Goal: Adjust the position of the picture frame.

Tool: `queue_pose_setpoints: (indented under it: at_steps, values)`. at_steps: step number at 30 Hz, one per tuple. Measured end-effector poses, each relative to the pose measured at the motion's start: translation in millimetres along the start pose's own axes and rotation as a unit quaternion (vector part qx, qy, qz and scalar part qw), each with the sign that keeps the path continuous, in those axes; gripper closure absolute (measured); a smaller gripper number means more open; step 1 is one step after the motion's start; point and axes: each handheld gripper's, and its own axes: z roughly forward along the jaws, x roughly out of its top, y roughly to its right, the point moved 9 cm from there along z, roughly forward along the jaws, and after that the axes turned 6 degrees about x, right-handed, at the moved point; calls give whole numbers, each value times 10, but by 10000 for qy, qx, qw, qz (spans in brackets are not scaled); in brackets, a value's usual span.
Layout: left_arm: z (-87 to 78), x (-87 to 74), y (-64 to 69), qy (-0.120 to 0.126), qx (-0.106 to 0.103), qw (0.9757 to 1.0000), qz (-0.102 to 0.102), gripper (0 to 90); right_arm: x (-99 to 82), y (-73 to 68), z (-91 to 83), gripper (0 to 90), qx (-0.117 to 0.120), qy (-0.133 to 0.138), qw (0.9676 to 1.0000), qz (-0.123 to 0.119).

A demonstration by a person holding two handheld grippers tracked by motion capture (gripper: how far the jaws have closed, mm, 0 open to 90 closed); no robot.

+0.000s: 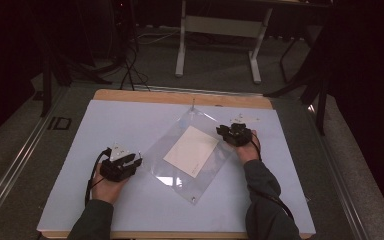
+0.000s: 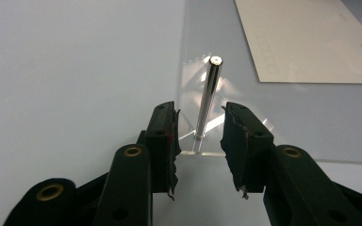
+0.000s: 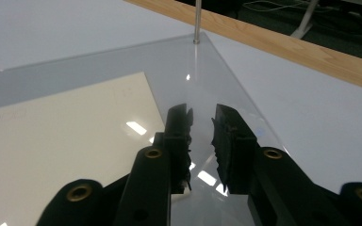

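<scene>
My left gripper (image 2: 199,136) has its jaws apart, one on each side of a thin shiny metal pin (image 2: 208,99) that stands upright at a corner of the clear sheet (image 2: 217,56); neither jaw touches it. My right gripper (image 3: 201,141) is parted by a narrow gap over the sheet's edge, holding nothing. The sheet lies diamond-wise mid-bench (image 1: 105,120), a cream paper (image 1: 191,150) at its centre. From the paper, my left gripper sits at eight o'clock, my right at two. A second pin (image 3: 197,21) stands at the sheet's twelve o'clock corner.
</scene>
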Motion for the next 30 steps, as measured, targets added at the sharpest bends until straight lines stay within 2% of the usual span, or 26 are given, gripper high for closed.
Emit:
queue_pose_setpoints:
  at_steps: [5,17,25,30]
  values:
    - [25,7,27,18,63,9999,77,643,96,-11,109,744,29,16,10000,16]
    - [64,0,7,-1,77,10000,-1,669,401,-40,436,747,93,24,10000,26]
    - [89,-7,4,-33,59,10000,-16,672,561,0,621,709,111,25,9998,161]
    - [108,1,27,-54,51,10000,59,689,596,68,744,654,108,5,9993,355]
